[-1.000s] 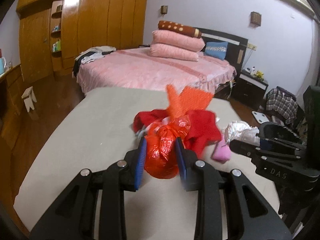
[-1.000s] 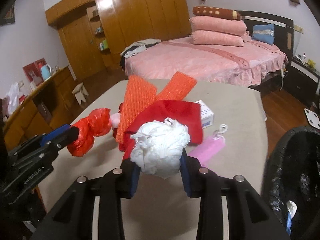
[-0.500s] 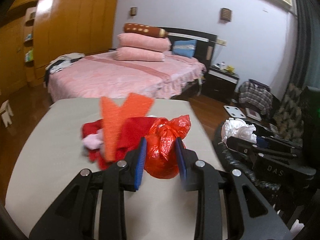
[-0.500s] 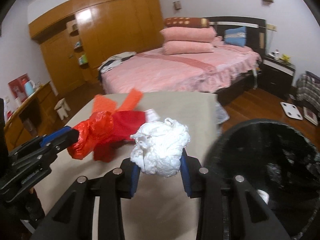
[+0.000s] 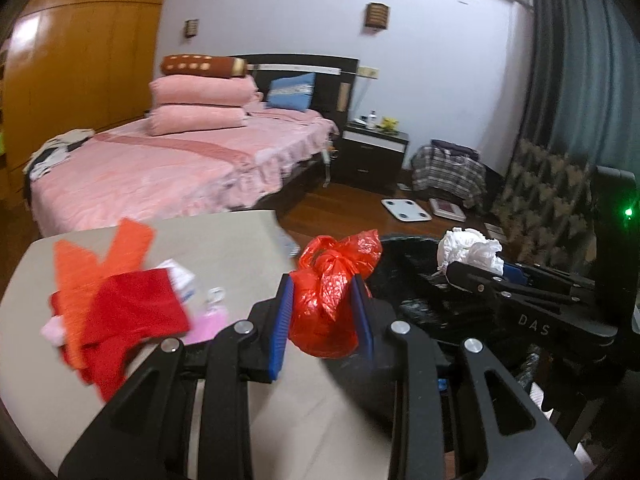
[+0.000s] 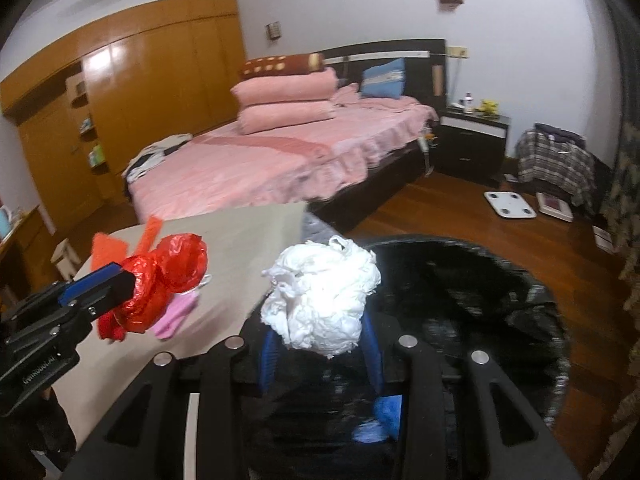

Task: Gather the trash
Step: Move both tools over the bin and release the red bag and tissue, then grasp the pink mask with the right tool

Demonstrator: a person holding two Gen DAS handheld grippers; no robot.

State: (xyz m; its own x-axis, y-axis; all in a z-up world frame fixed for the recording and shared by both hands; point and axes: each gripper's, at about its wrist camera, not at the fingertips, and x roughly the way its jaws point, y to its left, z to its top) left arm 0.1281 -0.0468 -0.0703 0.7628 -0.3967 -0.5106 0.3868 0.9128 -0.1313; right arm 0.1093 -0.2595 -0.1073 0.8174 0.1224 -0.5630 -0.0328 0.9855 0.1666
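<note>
**2 grippers, 2 bits of trash, 1 black bin**

The left gripper (image 5: 322, 312) is clamped on a red plastic bag (image 5: 330, 300). The bag is knotted at the top and sits tight between the 2 blue pads (image 5: 280, 320). It hangs in the air at the table's edge, just beside the rim of the black trash bin (image 6: 500, 280).

The right gripper (image 6: 320, 344) is squeezed shut on a white paper wad (image 6: 320, 292). The wad is crumpled into a ball. It is held up over the open mouth of the bin. The bin has a black liner, and something blue (image 6: 380, 420) lies down inside it.

The beige table (image 5: 224, 240) has more things on it. There is a red cloth (image 5: 132, 312) with an orange mesh piece (image 5: 92, 256) lying partly under it. A small pink thing (image 5: 208, 320) lies close to the cloth, but it is too blurry to name.

Behind the table is a bed with a pink cover (image 5: 160, 168). A white scale (image 5: 406, 210) lies on the wood floor.
</note>
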